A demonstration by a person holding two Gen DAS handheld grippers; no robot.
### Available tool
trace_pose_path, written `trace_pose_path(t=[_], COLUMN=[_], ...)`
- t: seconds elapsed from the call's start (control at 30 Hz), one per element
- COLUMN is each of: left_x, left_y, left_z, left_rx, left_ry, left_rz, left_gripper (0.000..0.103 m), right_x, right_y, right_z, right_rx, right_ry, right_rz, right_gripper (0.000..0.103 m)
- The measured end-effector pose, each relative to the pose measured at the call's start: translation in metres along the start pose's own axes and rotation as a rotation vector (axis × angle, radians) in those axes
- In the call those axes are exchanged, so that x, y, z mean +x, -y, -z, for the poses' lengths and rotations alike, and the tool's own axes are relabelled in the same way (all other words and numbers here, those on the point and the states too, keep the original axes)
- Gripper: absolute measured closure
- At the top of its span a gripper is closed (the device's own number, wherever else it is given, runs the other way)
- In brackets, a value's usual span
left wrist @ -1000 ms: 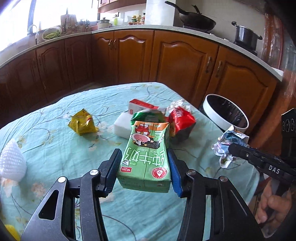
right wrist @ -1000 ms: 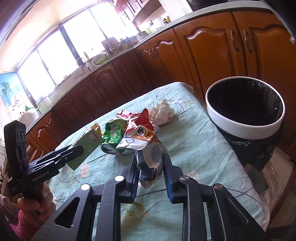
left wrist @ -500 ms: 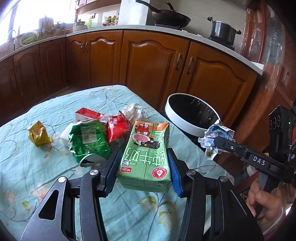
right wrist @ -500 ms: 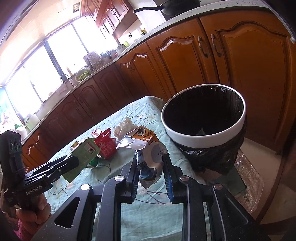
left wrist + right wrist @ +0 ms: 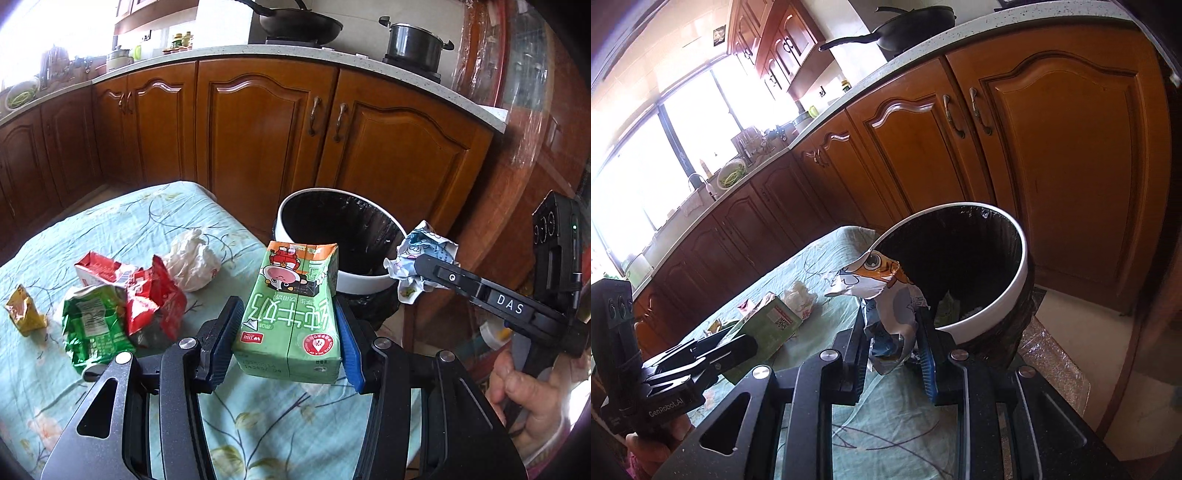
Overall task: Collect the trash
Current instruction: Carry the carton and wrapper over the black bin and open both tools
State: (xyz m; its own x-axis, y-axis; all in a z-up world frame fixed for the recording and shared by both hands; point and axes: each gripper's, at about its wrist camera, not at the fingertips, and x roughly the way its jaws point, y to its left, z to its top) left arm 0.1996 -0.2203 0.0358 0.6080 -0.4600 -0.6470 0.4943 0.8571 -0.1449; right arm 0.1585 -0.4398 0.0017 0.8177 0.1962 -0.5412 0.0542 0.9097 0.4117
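Only a couple of bits were readable. The right tool (image 5: 424, 266) had "DAS" in white on its black arm, and the left tool (image 5: 713, 345) said "GenRobot.AI" on its body. The green milk carton (image 5: 291, 314) had big white Chinese characters, probably 纯牛奶, though upside down.

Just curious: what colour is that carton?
Mostly green, with a cartoon cow: the carton shows best in the left wrist view.

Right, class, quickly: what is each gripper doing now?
Left gripper: closed on the green milk carton.
Right gripper: closed on the crumpled wrapper.
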Motion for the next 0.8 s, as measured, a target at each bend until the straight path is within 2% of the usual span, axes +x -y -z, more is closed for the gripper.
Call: trace_pose_path(t=[0.3,0.8], left_x=[0.036,0.093], left_y=[0.014,0.033], left_z=[-0.03,-0.064], left_rx=[0.005,0.053], left_ry=[-0.02,-0.084], left_rz=[0.035,0.013], left_gripper=[0.055,0.055], right_x=[0.015,0.049], right_y=[0.019,0.038], right_z=[-0.025,-0.044], right_rx=[0.012,0.009], right_ry=[0.003,-0.053], right_rz=[0.036,0.071], right_gripper=[0.078,0.077])
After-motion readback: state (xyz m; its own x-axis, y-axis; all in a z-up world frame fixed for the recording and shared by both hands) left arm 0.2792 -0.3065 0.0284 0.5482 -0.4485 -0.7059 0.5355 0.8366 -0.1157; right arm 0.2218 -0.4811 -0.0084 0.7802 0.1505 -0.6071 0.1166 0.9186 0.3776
